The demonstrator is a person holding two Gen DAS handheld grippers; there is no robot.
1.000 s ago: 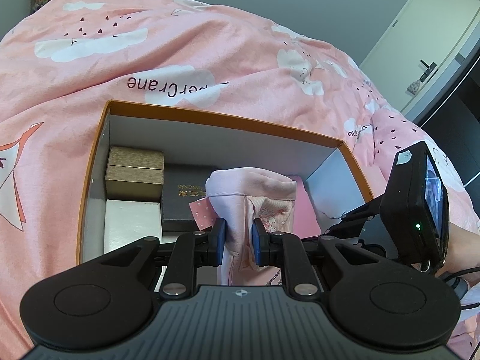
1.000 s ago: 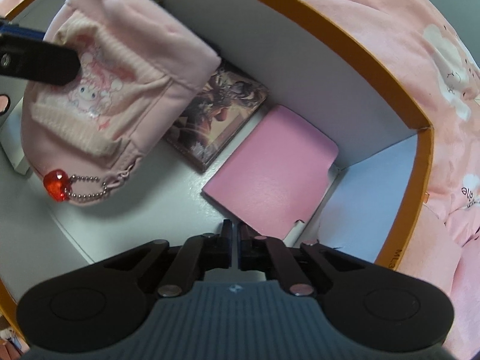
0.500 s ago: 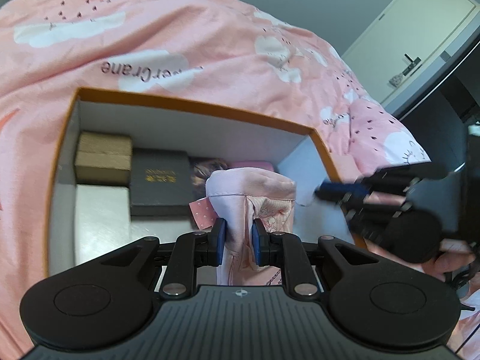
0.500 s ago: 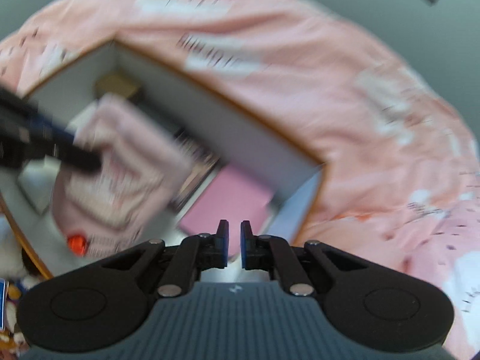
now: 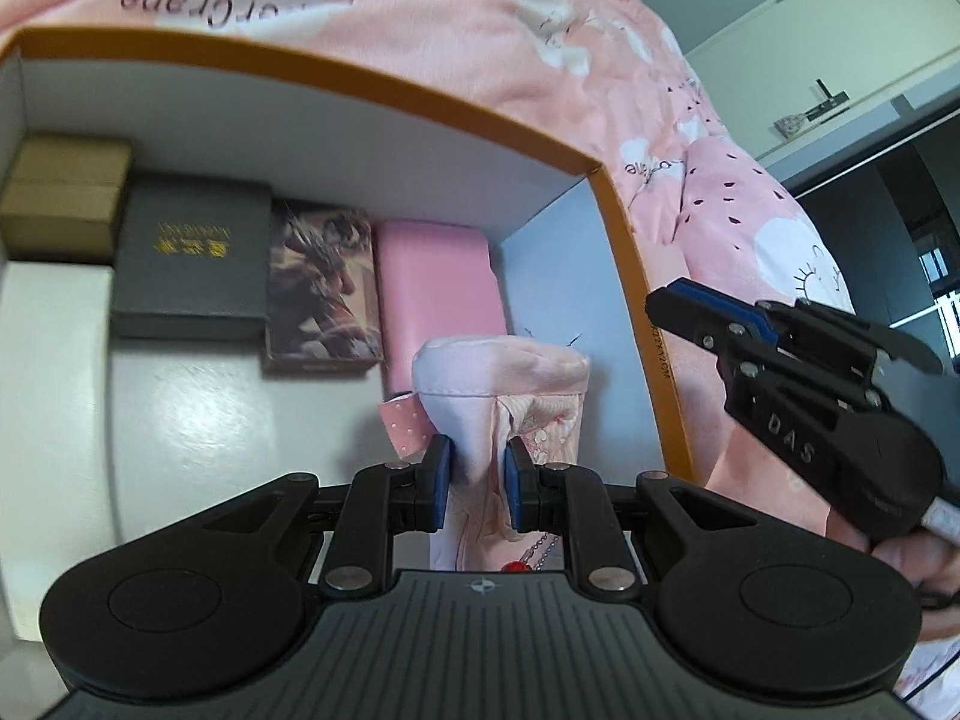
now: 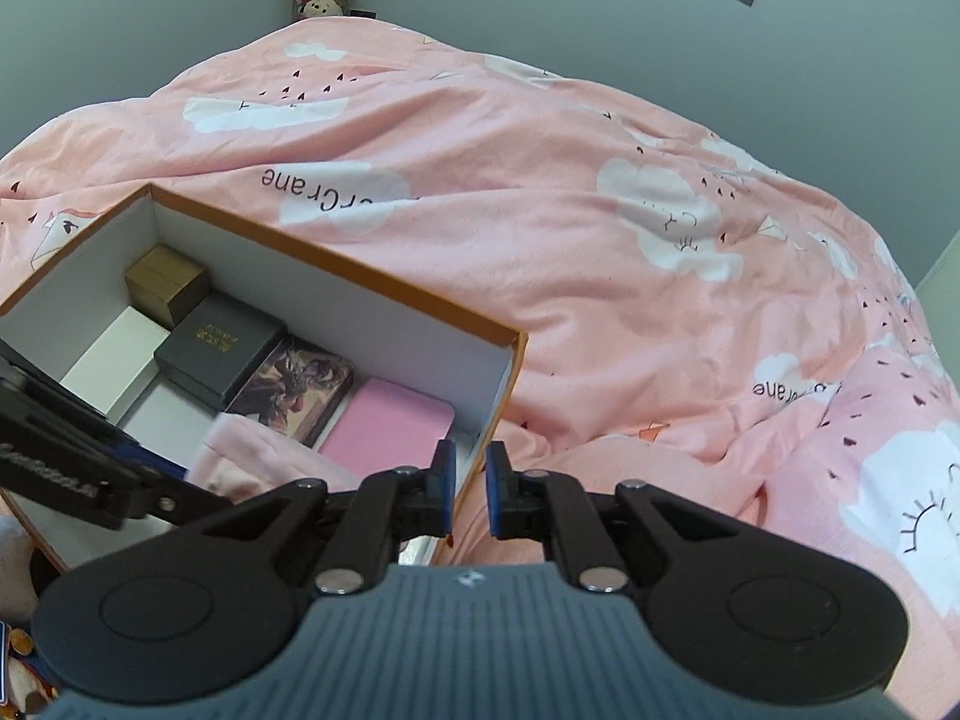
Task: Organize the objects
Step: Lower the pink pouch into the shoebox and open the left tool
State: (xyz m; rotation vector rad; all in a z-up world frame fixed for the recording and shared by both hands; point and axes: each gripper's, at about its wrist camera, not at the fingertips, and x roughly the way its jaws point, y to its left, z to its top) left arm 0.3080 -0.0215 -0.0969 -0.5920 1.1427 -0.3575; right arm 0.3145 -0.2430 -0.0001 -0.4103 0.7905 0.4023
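— Pink fabric between the pads: what's the left gripper point(image 5: 477, 483) doing?

— Pinching a pink pouch point(image 5: 510, 396), its blue pads pressed into the cloth from either side. The pouch hangs over the right part of the orange-rimmed box point(image 5: 336, 81), and a red bead on a chain point(image 5: 513, 566) dangles under it.

— What lies in the box?

— Along the far wall, left to right: a tan box point(image 5: 63, 195), a dark grey box with gold lettering point(image 5: 192, 261), an illustrated card box point(image 5: 321, 288) and a flat pink case point(image 5: 438, 294). A white box point(image 5: 54, 324) sits nearer, in front of the tan one. The pouch hangs just in front of the pink case.

— And the right gripper point(image 6: 469, 497)?

— Its fingers stand slightly apart with nothing between them, over the box's right near corner, outside the wall. From the left wrist view it shows to the right of the box.

— What's underneath?

— A pink duvet with white clouds point(image 6: 540, 252).
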